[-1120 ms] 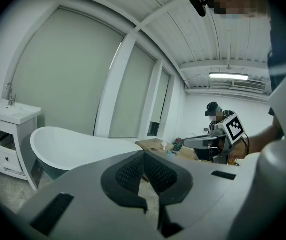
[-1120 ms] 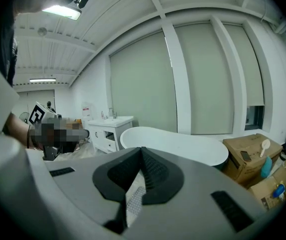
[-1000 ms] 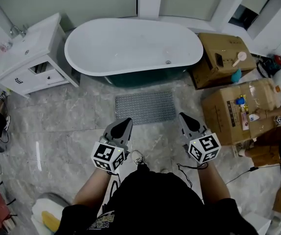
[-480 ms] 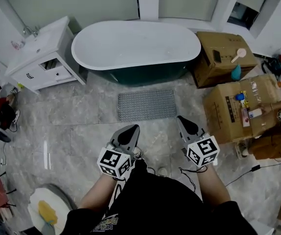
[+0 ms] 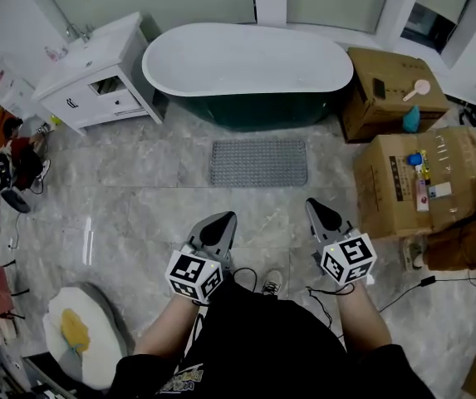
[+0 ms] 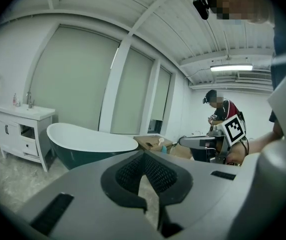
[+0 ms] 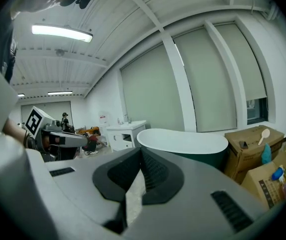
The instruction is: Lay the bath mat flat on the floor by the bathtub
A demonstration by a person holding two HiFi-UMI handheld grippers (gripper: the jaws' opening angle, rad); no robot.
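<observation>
Head view: looking steeply down on a glossy, grey-veined marble floor [image 5: 138, 206]. Showing along the floor's far edge a white oval bathtub [image 5: 248, 61] with a dark green outer shell. Flanking it, at the far left corner, a white vanity cabinet [image 5: 100, 73], and toward the far right corner a smaller cardboard box [image 5: 391, 90] and a larger cardboard box [image 5: 412, 181], both brown, carrying a pink spoon-shaped item [image 5: 418, 88], a teal bottle [image 5: 410, 119] and small packets.

Showing the bath mat [image 5: 258, 163], a grey rectangle with a fine nubbed texture, lying flat on the floor just beside the bathtub's near side, well apart from both grippers, with bare floor between.

Crowding the floor's left edge: clothes and shoes [image 5: 9, 140]. Sitting at the near left corner: a white rounded object [image 5: 80, 339] bearing something yellow. Trailing by the person's feet: thin black cables [image 5: 321, 293].

Holding the left gripper [image 5: 221, 219] and right gripper [image 5: 316, 206] side by side above the floor, grey tapered jaws pointing toward the bathtub.

Left gripper view and right gripper view: showing each pair of ribbed black pads [image 6: 128, 171] brought together at the tips, clamping nothing, touching nothing.
</observation>
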